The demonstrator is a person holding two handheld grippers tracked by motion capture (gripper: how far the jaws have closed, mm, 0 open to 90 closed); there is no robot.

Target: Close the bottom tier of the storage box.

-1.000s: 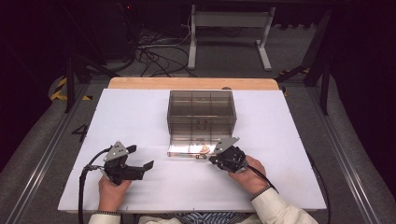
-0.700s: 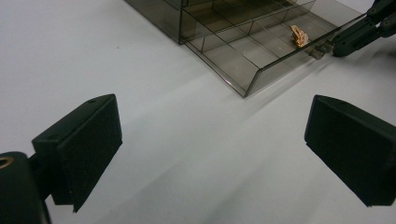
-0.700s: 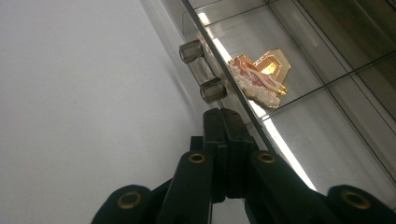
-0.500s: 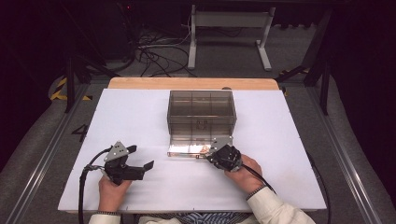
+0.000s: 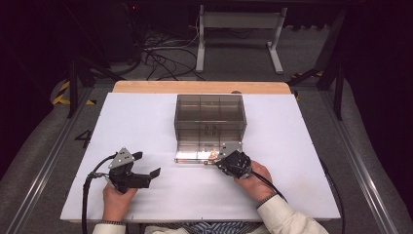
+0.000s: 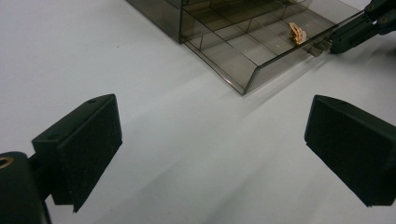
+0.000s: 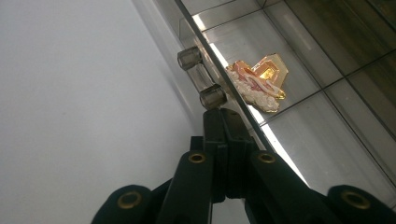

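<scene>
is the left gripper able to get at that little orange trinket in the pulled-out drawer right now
Probably yes. The left gripper stands open on bare table, and the drawer is open-topped, so the trinket lies exposed. The right gripper, shut at the drawer's front, crowds that side.

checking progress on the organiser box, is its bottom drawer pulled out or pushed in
Pulled out: the drawer juts from the smoked box toward the person, its compartments open to view, a small orange piece inside.

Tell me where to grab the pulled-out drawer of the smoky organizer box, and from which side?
Grip the drawer by the pair of small round knobs on its front panel, coming in from the person's side, level with the table. The panel is thin and upright, so only the knobs stick out to hold. The right gripper, shut, sits just below them; I would open it first.
</scene>
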